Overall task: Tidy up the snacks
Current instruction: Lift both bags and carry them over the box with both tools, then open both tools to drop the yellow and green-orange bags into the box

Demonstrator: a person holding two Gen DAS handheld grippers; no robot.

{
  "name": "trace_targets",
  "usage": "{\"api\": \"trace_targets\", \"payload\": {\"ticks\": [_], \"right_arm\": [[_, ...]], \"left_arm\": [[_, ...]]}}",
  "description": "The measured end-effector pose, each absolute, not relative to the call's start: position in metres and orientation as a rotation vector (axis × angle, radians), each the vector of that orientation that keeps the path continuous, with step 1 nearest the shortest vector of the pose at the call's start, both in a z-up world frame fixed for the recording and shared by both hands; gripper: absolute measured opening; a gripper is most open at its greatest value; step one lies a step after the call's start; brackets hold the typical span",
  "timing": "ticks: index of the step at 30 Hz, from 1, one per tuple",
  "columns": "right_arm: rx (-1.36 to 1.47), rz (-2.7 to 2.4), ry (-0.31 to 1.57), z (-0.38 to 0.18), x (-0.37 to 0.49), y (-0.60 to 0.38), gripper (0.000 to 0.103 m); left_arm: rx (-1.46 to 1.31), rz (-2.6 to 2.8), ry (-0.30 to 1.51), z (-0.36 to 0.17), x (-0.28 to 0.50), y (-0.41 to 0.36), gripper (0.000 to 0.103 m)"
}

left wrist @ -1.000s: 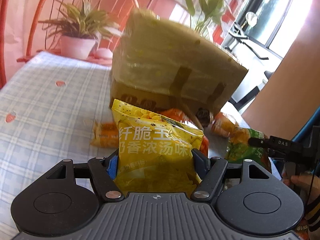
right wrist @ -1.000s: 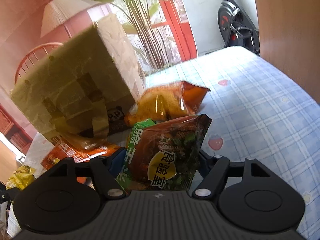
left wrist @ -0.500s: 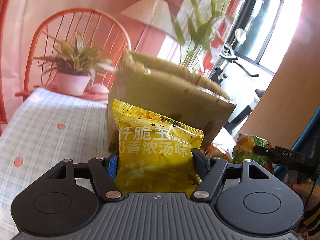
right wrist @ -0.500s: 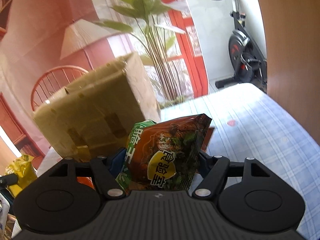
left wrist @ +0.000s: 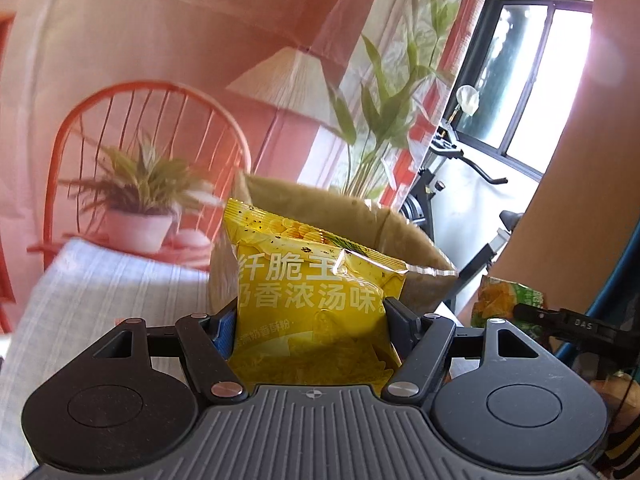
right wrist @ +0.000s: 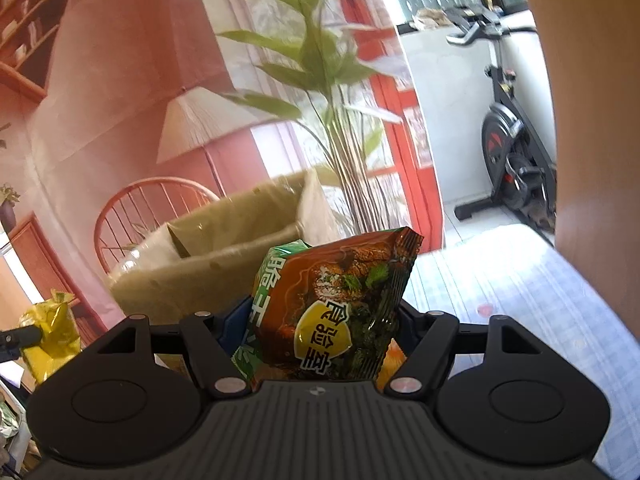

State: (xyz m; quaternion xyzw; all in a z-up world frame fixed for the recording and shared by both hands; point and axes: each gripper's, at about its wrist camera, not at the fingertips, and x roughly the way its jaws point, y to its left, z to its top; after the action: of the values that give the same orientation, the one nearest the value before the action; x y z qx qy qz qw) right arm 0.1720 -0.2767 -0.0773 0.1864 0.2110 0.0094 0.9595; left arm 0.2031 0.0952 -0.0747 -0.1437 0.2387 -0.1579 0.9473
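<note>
My left gripper (left wrist: 310, 320) is shut on a yellow snack bag (left wrist: 308, 304) and holds it up in front of an open cardboard box (left wrist: 400, 240) on the table. My right gripper (right wrist: 326, 320) is shut on a green and brown snack bag (right wrist: 332, 304), raised near the same box (right wrist: 208, 256), whose open top shows. The right gripper with its green bag (left wrist: 508, 296) shows at the right of the left wrist view. The yellow bag (right wrist: 50, 328) shows at the left of the right wrist view.
The table has a blue-and-white checked cloth (left wrist: 104, 288) (right wrist: 520, 280). A potted plant (left wrist: 140, 200) and an orange chair (left wrist: 152, 112) stand behind the table. A tall plant (right wrist: 328, 100), a floor lamp (right wrist: 200, 128) and an exercise bike (right wrist: 516, 152) stand beyond.
Both grippers have risen with their bags from table level to about the height of the box's open top. The snacks lying by the box have dropped out of sight.
</note>
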Motion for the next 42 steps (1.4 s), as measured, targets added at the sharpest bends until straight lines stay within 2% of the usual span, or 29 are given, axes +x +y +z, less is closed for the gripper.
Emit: {"api": "trace_targets", "payload": {"ticks": [10,15,26,31,34,42], "right_arm": [[0.220,0.089,0.313,-0.013,0.222,-0.253,0.073],[0.129,0.103,0.311,-0.001,0.277,-0.235,0.073],[0.012,0.096,0.465,-0.049,0.384,-0.205,0.072],[0.051,0.090,0.528,-0.067,0.400,-0.204,0.073],[0.054,0.102,0.564,-0.073,0.403,-0.203,0.073],[0.072,0.076,0.557,-0.069,0.394,-0.207,0.076]], "left_arm": [[-0.187,-0.321,0.428,-0.027,0.268,0.061,0.074],[-0.135,-0.286,0.427,-0.020,0.320,0.038,0.074],[-0.102,-0.258,0.545,-0.052,0.401,0.017,0.074],[-0.030,-0.254,0.588,-0.060,0.411,0.009,0.075],[0.003,-0.258,0.606,-0.065,0.413,0.007,0.081],[0.021,-0.237,0.598,-0.060,0.409,0.008,0.083]]}}
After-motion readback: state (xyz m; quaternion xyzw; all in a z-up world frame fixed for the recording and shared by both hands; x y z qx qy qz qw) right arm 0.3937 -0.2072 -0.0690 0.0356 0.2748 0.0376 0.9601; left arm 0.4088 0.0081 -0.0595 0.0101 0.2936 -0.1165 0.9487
